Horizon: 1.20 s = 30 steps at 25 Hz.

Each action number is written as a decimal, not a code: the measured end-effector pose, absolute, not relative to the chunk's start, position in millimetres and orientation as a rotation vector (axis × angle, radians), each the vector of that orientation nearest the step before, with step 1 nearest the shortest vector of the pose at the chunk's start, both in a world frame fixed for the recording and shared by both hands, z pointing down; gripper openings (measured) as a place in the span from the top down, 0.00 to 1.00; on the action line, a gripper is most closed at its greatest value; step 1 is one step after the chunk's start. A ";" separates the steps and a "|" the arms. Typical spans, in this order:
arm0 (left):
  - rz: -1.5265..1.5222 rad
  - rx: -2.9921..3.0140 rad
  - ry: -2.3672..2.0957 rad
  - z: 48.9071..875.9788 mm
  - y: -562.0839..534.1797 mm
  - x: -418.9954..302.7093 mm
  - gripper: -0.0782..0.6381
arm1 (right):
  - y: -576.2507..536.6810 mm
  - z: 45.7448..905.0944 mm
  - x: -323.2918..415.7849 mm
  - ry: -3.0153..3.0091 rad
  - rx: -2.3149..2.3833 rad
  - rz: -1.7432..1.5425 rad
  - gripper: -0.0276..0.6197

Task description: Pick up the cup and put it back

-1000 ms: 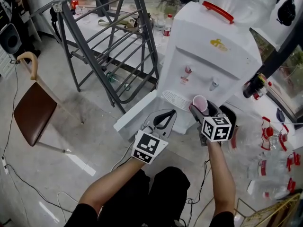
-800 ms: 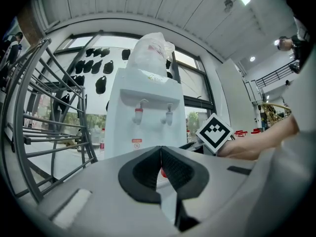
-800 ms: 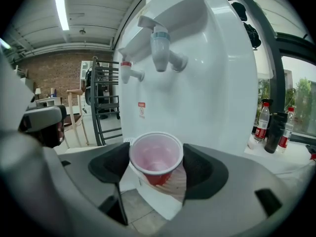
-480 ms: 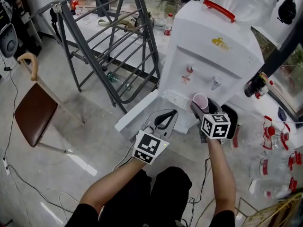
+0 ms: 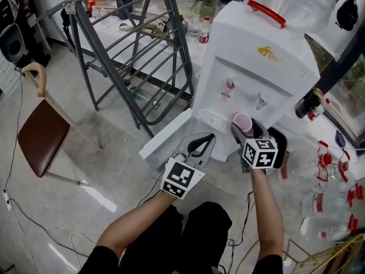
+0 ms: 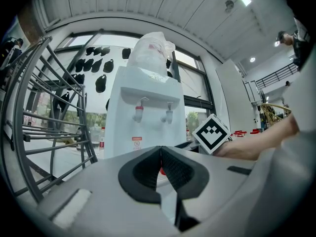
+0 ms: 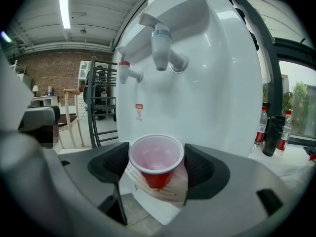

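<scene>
A red plastic cup (image 7: 156,160) with a white rim and pale inside stands upright between the jaws of my right gripper (image 7: 157,164), which is shut on it. In the head view the cup (image 5: 243,123) is held just in front of the white water dispenser (image 5: 259,67), below its grey tap (image 5: 262,102) and over the drip tray (image 5: 214,120). The red tap (image 5: 229,85) is to the left. My left gripper (image 5: 201,145) hangs lower left of the cup, jaws shut on nothing. In the left gripper view its pads (image 6: 161,169) meet.
A grey metal ladder frame (image 5: 131,50) stands left of the dispenser. A brown chair (image 5: 40,135) is at far left. Clear bottles with red caps (image 5: 325,181) lie on the floor at right. Cables run over the floor at the lower left.
The right gripper and cup have drifted very slightly toward the dispenser. The left gripper has barely moved.
</scene>
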<state>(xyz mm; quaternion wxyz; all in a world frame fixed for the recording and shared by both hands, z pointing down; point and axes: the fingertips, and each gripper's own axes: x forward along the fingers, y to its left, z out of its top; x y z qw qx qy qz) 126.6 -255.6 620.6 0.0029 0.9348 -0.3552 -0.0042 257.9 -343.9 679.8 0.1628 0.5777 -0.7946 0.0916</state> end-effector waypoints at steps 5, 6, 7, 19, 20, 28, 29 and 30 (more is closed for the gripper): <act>-0.018 2.924 -1.106 622.1 -255.8 126.2 0.88 | -342.8 679.9 255.3 -2.292 1.629 0.252 0.43; -0.020 2.922 -1.108 622.4 -255.8 125.8 0.88 | -341.7 678.4 255.5 -2.299 1.632 0.250 0.42; -0.023 2.919 -1.110 622.6 -255.6 125.3 0.88 | -339.8 676.1 255.6 -2.306 1.637 0.245 0.41; -0.080 2.938 -1.124 618.0 -264.4 127.1 0.88 | -271.4 625.6 255.9 -2.364 1.859 0.086 0.59; -0.071 2.940 -1.118 615.7 -266.2 129.8 0.88 | -268.2 627.2 255.9 -2.356 1.870 0.108 0.63; 0.060 2.870 -1.093 560.1 -270.6 133.0 0.88 | -239.3 645.6 260.7 -2.188 1.889 0.594 0.93; 0.084 2.858 -1.090 547.5 -268.9 130.5 0.88 | -234.6 638.2 260.4 -2.164 1.894 0.641 0.94; 0.112 2.848 -1.090 534.3 -266.1 127.0 0.88 | -229.3 627.5 259.7 -2.141 1.902 0.676 0.95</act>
